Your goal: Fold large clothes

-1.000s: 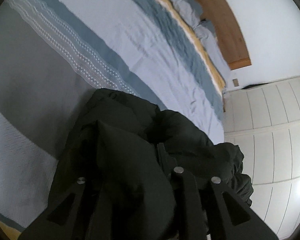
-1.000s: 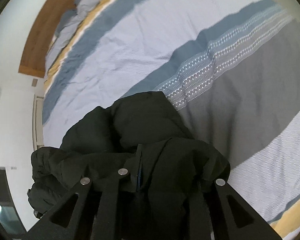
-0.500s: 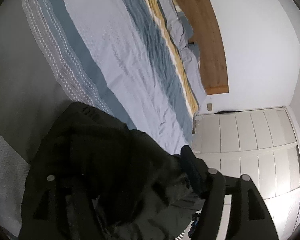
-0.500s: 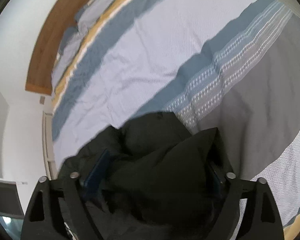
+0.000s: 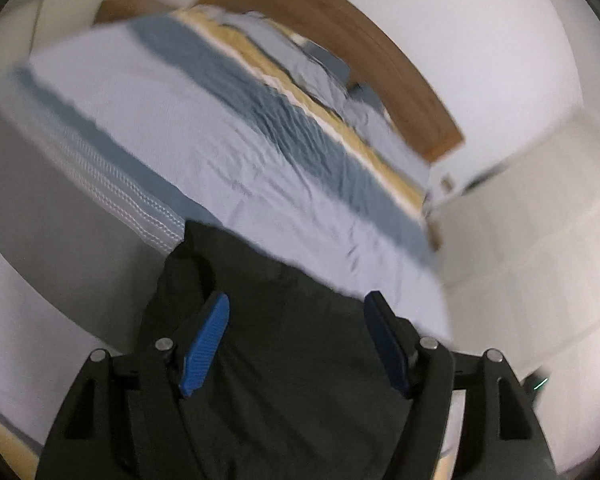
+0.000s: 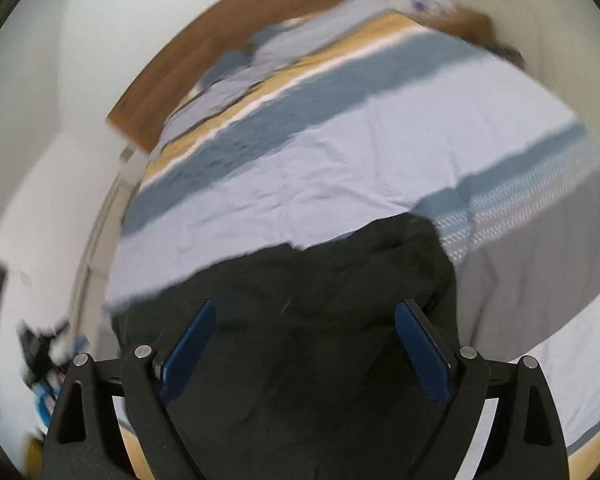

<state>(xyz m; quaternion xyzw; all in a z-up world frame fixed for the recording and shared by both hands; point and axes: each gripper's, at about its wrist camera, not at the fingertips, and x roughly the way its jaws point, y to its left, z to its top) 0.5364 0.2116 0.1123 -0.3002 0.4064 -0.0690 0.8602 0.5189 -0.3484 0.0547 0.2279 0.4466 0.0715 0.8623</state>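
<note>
A black garment [image 5: 284,320] lies bunched on the near part of the bed, also in the right wrist view [image 6: 312,320]. My left gripper [image 5: 298,300] is open, its blue pads [image 5: 204,340] spread wide above the cloth, holding nothing. My right gripper [image 6: 306,308] is open too, its blue pads [image 6: 420,348] wide apart over the same garment. Both views are motion-blurred.
The bed has a striped cover [image 5: 220,132] in pale blue, darker blue, yellow and grey. Pillows [image 5: 320,68] and a wooden headboard [image 5: 340,32] are at the far end. White cupboard doors [image 5: 540,220] stand beside the bed. Small clutter [image 6: 44,360] lies on the floor.
Both grippers were shut on the black garment a second ago; they have opened, let it go and pulled back and up, tilting toward the headboard.
</note>
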